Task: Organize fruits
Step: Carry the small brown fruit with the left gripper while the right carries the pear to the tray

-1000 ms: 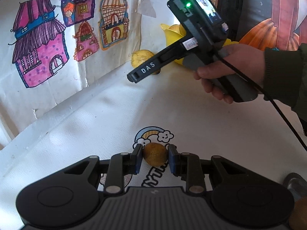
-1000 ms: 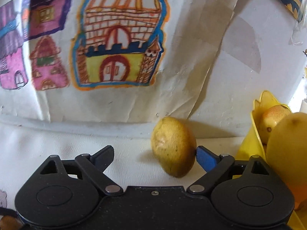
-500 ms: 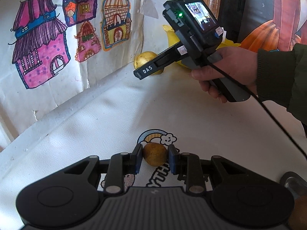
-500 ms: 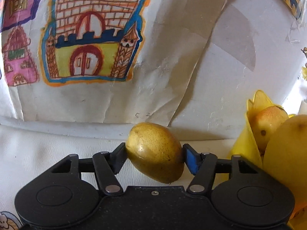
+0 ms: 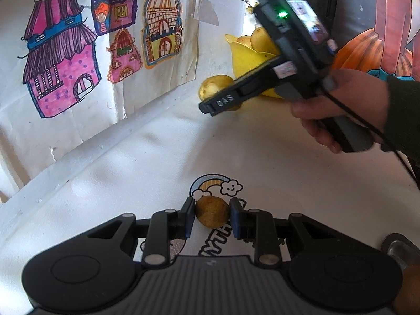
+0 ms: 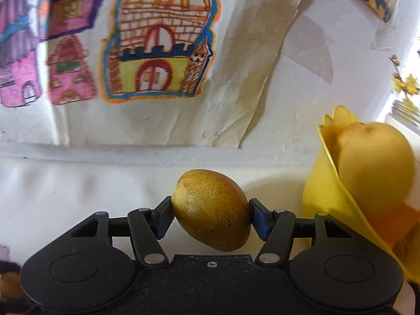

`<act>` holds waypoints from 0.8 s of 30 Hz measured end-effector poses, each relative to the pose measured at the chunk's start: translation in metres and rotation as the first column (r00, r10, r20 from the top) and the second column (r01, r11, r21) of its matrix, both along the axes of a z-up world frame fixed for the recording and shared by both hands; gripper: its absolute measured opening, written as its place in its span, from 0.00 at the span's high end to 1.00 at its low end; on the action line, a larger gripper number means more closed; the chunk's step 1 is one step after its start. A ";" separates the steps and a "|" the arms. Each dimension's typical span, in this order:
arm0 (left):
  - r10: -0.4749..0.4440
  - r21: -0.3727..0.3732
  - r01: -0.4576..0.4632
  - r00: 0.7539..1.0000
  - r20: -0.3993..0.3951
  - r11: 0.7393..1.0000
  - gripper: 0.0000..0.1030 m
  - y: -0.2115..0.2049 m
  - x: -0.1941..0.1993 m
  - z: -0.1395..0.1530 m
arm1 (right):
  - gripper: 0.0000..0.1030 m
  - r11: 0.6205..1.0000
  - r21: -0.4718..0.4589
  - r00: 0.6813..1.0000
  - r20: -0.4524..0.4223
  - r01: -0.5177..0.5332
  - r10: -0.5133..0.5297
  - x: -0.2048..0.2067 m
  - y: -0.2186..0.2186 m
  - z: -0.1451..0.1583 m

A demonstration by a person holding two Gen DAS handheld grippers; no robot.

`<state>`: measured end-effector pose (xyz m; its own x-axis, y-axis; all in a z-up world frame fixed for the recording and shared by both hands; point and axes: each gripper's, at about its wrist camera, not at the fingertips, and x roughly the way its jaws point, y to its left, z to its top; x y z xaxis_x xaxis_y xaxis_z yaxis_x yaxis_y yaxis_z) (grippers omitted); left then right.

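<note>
While the right gripper [image 6: 210, 216] squeezes tighter on the speckled yellow pear [image 6: 211, 210], the yellow plastic bowl [image 6: 323, 197] sits just beside it; bumping that bowl could spill fruit. The left gripper [image 5: 212, 216] pinches a small brown round fruit [image 5: 212, 211].

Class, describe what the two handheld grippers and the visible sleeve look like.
The left gripper and right gripper are black with blue finger pads. The right one bears white "DAS" lettering, a green light, a small screen and a black cable. The sleeve is dark green.

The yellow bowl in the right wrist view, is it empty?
No, the yellow bowl already holds a large yellow fruit.
</note>
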<state>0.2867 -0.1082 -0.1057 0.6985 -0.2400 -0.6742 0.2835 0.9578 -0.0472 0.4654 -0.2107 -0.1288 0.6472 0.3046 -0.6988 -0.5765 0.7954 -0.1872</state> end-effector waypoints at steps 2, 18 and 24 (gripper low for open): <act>-0.001 0.002 0.001 1.000 -0.001 1.000 0.70 -0.001 -0.002 0.000 | 0.39 1.000 -0.016 1.000 -0.007 -0.003 0.003 -0.012 -0.004 0.005; 0.005 0.035 -0.006 1.000 0.025 0.999 0.70 0.001 -0.037 0.015 | 0.39 1.000 -0.029 1.000 -0.010 0.001 -0.001 -0.111 -0.013 0.045; 0.008 0.040 -0.009 1.000 0.030 0.999 0.70 0.001 -0.048 0.022 | 0.39 1.000 -0.025 1.000 -0.007 0.001 -0.001 -0.136 -0.018 0.058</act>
